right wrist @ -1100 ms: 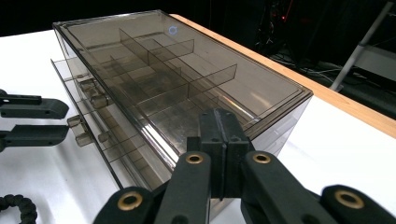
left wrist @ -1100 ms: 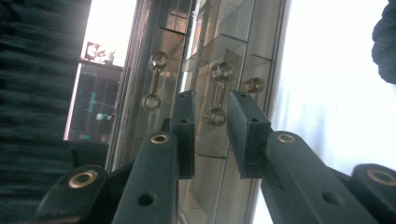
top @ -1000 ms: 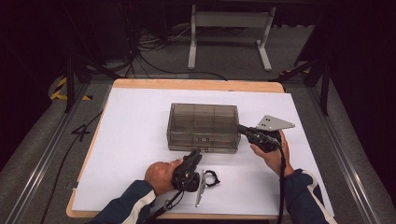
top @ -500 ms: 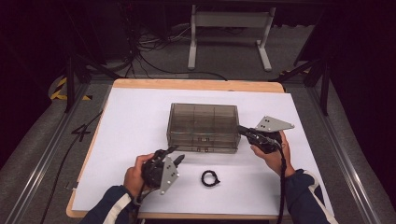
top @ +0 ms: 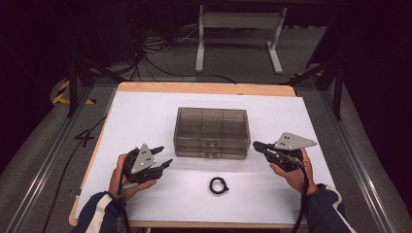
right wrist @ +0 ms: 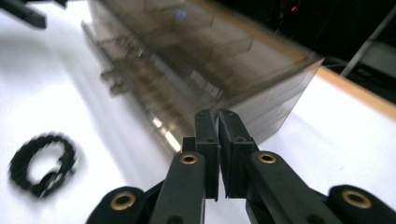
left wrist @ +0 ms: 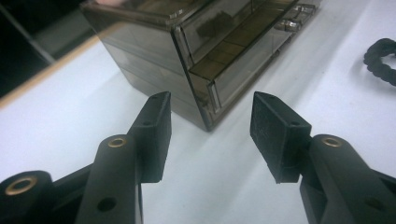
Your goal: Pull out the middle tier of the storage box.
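Note:
A smoky translucent drawer box (top: 211, 132) stands mid-table, its small drawer handles facing the person. A black beaded ring (top: 219, 185) lies flat on the white sheet in front of it. My left gripper (top: 164, 155) hovers left of the box's front left corner, open and holding nothing. In the left gripper view its jaws (left wrist: 210, 100) frame that corner of the box (left wrist: 219, 46), with the ring (left wrist: 380, 58) off to the right. My right gripper (top: 255, 144) is shut, its tip just off the box's front right corner (right wrist: 217, 114). The ring (right wrist: 42, 163) lies to its lower left.
The white sheet (top: 145, 116) covers a wooden tabletop with its edge along the back (top: 204, 88). Dark floor, cables and a white stand (top: 238, 22) lie beyond. Metal rails run along both sides of the table.
My left gripper has swung left, away from the black ring, which stays on the sheet. My right gripper has drawn back slightly from the box's right end.

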Available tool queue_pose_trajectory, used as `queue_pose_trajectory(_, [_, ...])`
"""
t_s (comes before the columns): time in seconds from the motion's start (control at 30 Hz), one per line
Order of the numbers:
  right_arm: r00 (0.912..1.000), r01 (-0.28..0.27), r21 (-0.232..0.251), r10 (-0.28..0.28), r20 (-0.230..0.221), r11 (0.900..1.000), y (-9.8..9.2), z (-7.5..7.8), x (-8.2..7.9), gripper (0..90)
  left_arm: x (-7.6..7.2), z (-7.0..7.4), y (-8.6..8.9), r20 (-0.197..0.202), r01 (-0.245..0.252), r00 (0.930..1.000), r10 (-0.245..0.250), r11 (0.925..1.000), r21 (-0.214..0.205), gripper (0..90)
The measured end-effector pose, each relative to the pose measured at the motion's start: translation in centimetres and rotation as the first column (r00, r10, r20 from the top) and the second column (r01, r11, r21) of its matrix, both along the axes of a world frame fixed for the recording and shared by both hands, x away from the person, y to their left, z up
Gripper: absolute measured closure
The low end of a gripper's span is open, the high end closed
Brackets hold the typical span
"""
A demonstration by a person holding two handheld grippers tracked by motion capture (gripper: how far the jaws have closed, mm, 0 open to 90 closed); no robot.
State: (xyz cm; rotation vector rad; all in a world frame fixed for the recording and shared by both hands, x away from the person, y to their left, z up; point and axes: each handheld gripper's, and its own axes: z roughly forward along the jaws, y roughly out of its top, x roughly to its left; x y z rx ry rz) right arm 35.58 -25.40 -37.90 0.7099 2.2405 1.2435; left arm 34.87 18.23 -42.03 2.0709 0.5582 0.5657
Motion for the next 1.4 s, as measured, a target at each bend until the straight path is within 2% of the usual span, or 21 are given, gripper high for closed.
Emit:
queue_pose_trajectory(0.1, [0.9994, -0.016, -0.029, 0.015, -0.031, 0.9994, 0.1, -1.1, -0.3, 85.3, 0.8, -0.4, -0.3, -0.048, 0.024, 0.9986, -0.024, 0.9997, -0.001, 53.8])
queue_pose_trajectory(0.2, [0.9978, -0.033, -0.058, 0.03, -0.06, 0.9977, 0.4, -1.9, -0.4, 83.6, 1.5, -0.8, -0.8, -0.073, 0.04, 0.9966, -0.039, 0.9991, 0.013, 55.8])
queue_pose_trajectory(0.23, [0.9969, -0.043, -0.058, 0.039, -0.069, 0.9974, 0.6, -2.2, -0.3, 83.0, 1.7, -0.9, -0.9, -0.081, 0.036, 0.996, -0.035, 0.9994, 0.004, 55.9])
queue_pose_trajectory(0.3, [0.9967, -0.04, -0.079, 0.034, -0.073, 0.996, 0.8, -2.4, -0.2, 82.1, 2.0, -1.2, -1.0, -0.09, 0.028, 0.9955, -0.027, 0.9995, 0.012, 54.6])
queue_pose_trajectory(0.43, [0.9947, -0.052, -0.076, 0.045, -0.093, 0.9958, 1.1, -3.0, 0.2, 81.0, 2.4, -1.3, -1.0, -0.105, 0.028, 0.9941, -0.028, 0.9996, -0.004, 54.4])
queue_pose_trajectory(0.67, [0.9939, -0.051, -0.108, 0.04, -0.103, 0.9929, 1.6, -3.5, 0.4, 79.8, 2.9, -1.3, -1.3, -0.102, 0.033, 0.9942, -0.034, 0.9994, -0.008, 54.6])
queue_pose_trajectory(0.83, [0.9941, -0.05, -0.095, 0.04, -0.1, 0.9943, 1.4, -3.4, 0.5, 80.0, 3.1, -1.5, -1.4, -0.106, 0.05, 0.9931, -0.05, 0.9987, 0.004, 55.8])
queue_pose_trajectory(0.87, [0.9939, -0.052, -0.087, 0.043, -0.102, 0.9949, 1.4, -3.3, 0.5, 80.3, 3.0, -1.4, -1.4, -0.109, 0.054, 0.9925, -0.055, 0.9985, -0.009, 55.9])
queue_pose_trajectory(1.07, [0.9937, -0.065, -0.095, 0.055, -0.098, 0.9933, 1.7, -3.4, 0.4, 84.6, 2.8, -1.4, -1.8, -0.106, 0.09, 0.9903, -0.089, 0.9959, 0.003, 62.9])
queue_pose_trajectory(1.17, [0.9928, -0.064, -0.085, 0.055, -0.106, 0.9943, 1.5, -3.4, 0.4, 85.9, 2.8, -1.4, -1.8, -0.102, 0.088, 0.991, -0.087, 0.9961, 0.003, 64.3])
queue_pose_trajectory(1.2, [0.993, -0.063, -0.089, 0.053, -0.105, 0.994, 1.6, -3.4, 0.4, 85.9, 2.9, -1.4, -1.8, -0.11, 0.086, 0.9903, -0.086, 0.9963, -0.003, 65.8])
queue_pose_trajectory(1.4, [0.9914, -0.078, -0.089, 0.068, -0.111, 0.993, 1.5, -3.3, 0.3, 86.2, 2.8, -1.3, -1.4, -0.101, 0.09, 0.9909, -0.09, 0.9959, 0.002, 75.4])
